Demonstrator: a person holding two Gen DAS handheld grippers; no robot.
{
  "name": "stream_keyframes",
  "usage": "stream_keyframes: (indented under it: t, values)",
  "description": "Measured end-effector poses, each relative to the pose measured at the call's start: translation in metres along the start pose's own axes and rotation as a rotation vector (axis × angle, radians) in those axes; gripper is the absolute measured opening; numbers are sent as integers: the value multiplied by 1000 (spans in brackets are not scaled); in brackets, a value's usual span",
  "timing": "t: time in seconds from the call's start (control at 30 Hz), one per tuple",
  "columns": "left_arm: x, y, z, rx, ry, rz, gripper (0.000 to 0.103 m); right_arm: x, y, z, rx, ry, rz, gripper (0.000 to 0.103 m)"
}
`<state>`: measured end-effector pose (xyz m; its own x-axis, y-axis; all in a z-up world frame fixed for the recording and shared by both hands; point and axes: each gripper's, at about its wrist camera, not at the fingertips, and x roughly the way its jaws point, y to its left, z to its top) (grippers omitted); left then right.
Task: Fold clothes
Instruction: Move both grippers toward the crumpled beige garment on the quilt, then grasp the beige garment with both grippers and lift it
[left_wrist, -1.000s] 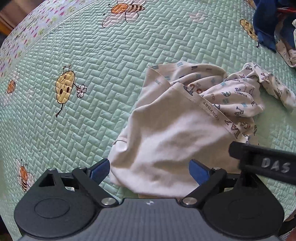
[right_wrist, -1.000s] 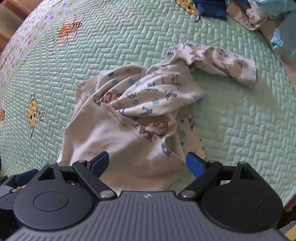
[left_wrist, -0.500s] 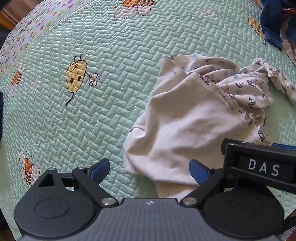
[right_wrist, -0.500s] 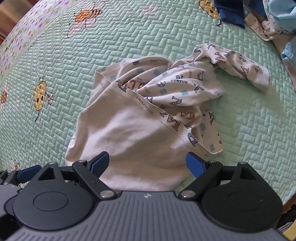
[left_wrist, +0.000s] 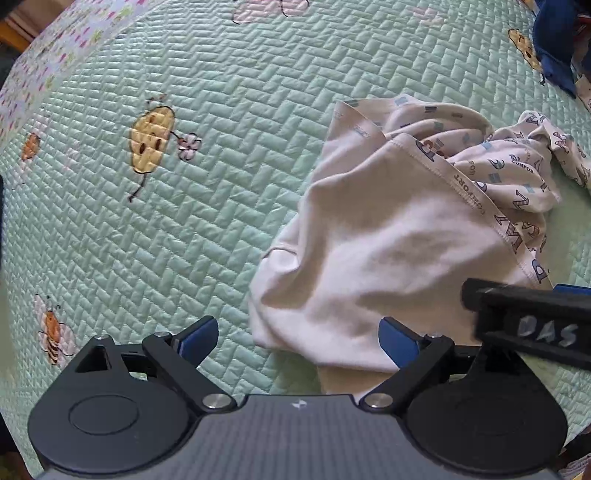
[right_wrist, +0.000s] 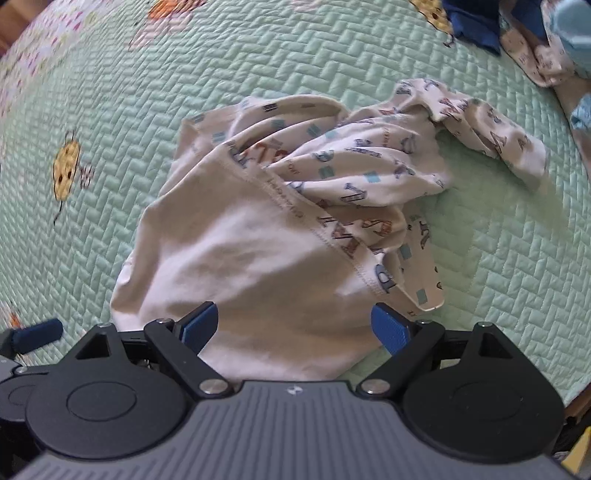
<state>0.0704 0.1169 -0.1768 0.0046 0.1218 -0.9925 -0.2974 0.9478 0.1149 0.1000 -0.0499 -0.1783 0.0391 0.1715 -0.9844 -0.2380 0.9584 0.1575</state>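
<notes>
- On the green quilt (left_wrist: 221, 184) a crumpled cream garment (right_wrist: 240, 258) lies in a heap, its plain inside turned up near the camera and its letter-printed side bunched behind; one printed sleeve (right_wrist: 498, 144) trails off to the right.
- Both tools hang above the near edge of the heap. The left gripper (left_wrist: 295, 334) has its jaws spread wide with nothing between the pads; the right gripper (right_wrist: 295, 325) is likewise spread and empty.
- Judged risk: the cloth is doubled over itself, so a pinch at the near fold could catch two layers at once and lift the heap as a lump instead of opening it out.
- Another risk: the two tools sit close together, the right one's black body crossing the left view, so they could knock each other while closing.
- The stitched hem (left_wrist: 476, 206) runs diagonally across the heap and looks like the clearest edge to seek.
- Open quilt lies to the left and in front for spreading; a dark blue cloth (left_wrist: 554, 55) and other laundry crowd the far right corner.
</notes>
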Motion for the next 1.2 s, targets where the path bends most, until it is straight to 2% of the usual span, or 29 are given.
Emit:
stream_keyframes:
  t: [0.27, 0.43, 0.57, 0.6, 0.67, 0.7, 0.73, 0.77, 0.83, 0.9, 1.07, 1.2]
  values:
    - [43, -15, 5, 31, 69, -21, 95, 27, -55, 16, 90, 6, -21, 90]
    - [72, -17, 4, -15, 103, -66, 95, 55, -68, 21, 112, 36, 61, 90]
    - [84, -19, 5, -47, 112, -100, 95, 77, -58, 14, 78, 53, 108, 89]
    - [84, -20, 5, -48, 108, -112, 89, 80, -54, 11, 65, 43, 122, 86]
    - [82, -23, 4, -43, 99, -131, 79, 80, -50, 4, 42, 5, 139, 63]
    - [79, -24, 3, -34, 88, -135, 68, 79, -49, 2, 38, -10, 149, 55]
    - [74, -25, 1, -22, 71, -149, 52, 77, -51, 1, 48, -15, 168, 37]
    - [70, -25, 0, -19, 60, -159, 46, 76, -53, 1, 65, -15, 192, 23]
    - [60, -20, -4, -41, 36, -195, 35, 68, -61, 0, 111, -27, 260, 17]
    - [49, -13, -9, -66, 4, -232, 32, 54, -62, -1, 109, -53, 299, 16]
    - [10, 4, -28, -101, -87, -290, 30, 16, -61, -7, 116, -115, 396, 14]
    - [-28, 26, -40, -151, -164, -314, 30, -25, -45, -14, 98, -161, 486, 14]
